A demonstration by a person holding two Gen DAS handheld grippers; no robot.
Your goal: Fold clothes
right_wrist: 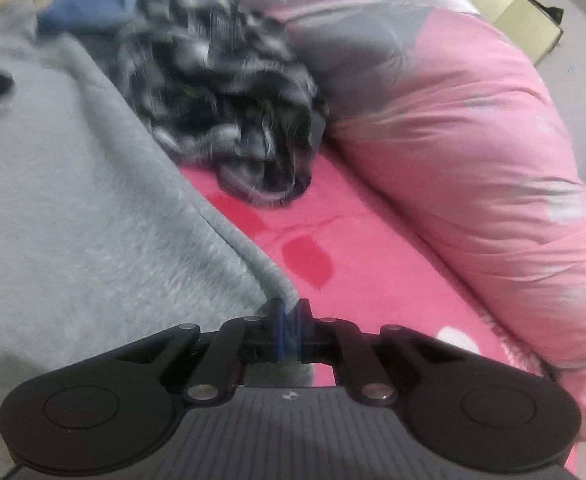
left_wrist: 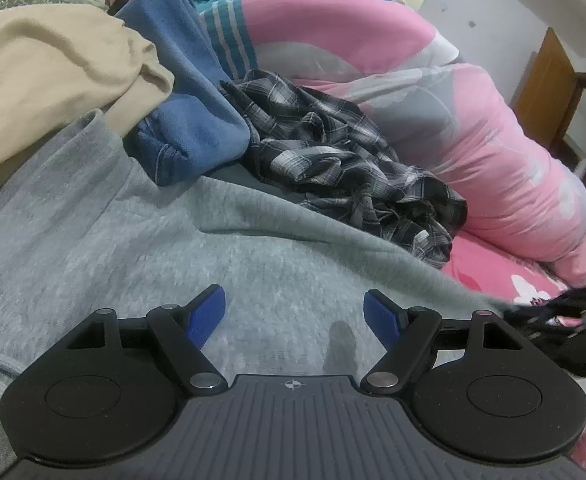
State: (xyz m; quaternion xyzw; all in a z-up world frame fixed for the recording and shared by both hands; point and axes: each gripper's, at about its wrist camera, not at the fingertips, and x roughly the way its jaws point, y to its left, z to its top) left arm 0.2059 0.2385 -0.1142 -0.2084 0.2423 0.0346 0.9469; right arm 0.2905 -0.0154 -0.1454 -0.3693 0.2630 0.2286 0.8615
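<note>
Gripping the grey sweatshirt at its ribbed hem edge, the right gripper is closed on fabric. The left gripper hovers open over the garment's middle; the hem runs away toward the plaid shirt.

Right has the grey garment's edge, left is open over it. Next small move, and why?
Probably lower the left gripper and close it on the grey garment. The right gripper is already shut on the edge, while the left hangs open over flat cloth, holding nothing. A fold likely needs both grips.
</note>
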